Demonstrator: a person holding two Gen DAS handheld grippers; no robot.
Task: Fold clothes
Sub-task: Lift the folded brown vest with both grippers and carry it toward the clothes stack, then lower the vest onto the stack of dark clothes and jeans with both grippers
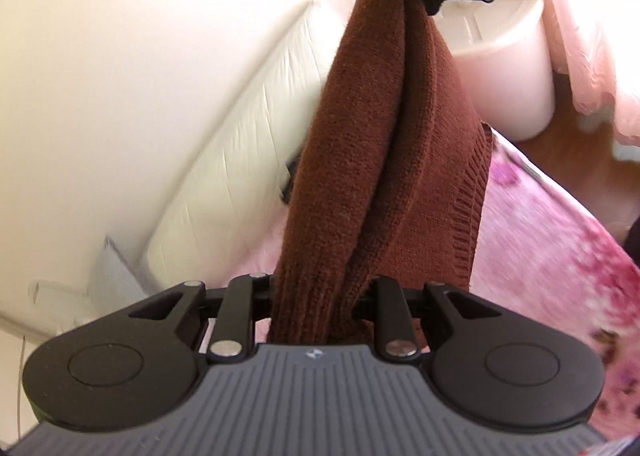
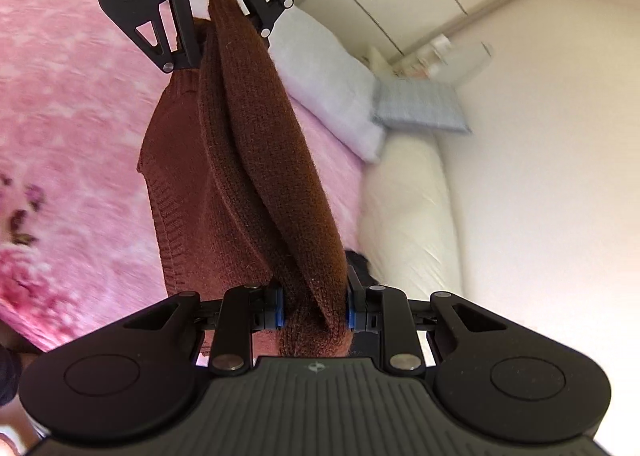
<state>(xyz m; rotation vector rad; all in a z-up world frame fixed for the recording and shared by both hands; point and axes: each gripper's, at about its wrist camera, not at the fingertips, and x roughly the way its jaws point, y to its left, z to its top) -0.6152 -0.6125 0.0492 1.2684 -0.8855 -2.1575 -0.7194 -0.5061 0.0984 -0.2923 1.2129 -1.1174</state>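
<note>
The bed (image 2: 68, 67) fills the lower side of both views, spread with a pink floral cover that blurs in places. Along its far edge runs a cream padded headboard (image 1: 240, 127), and a pale wall (image 1: 120, 15) rises behind it. In the right wrist view a light grey pillow (image 2: 324, 87) lies on the bed against the headboard, with a small grey-blue cushion (image 2: 420, 107) just beside it. The left wrist view shows a round white tub or drum (image 1: 516, 71) standing off the bed's edge on a wooden floor (image 1: 576, 163), next to a pink frilled curtain (image 1: 592, 55).

A brown knitted sweater (image 1: 384, 135) is stretched in the air above the bed between the two grippers, bunched into long folds, with a ribbed hem edge hanging down on one side toward the cover. Whether the hanging part touches the bed cannot be told.

The left gripper (image 1: 320, 308) is clamped on one bunched end of the sweater, the knit squeezed between its jaws. The right gripper (image 2: 316, 312) is likewise clenched on the opposite end, its blue-edged pads pressed into the wool. Each gripper shows at the top of the other's view, facing it along the length of the sweater
</note>
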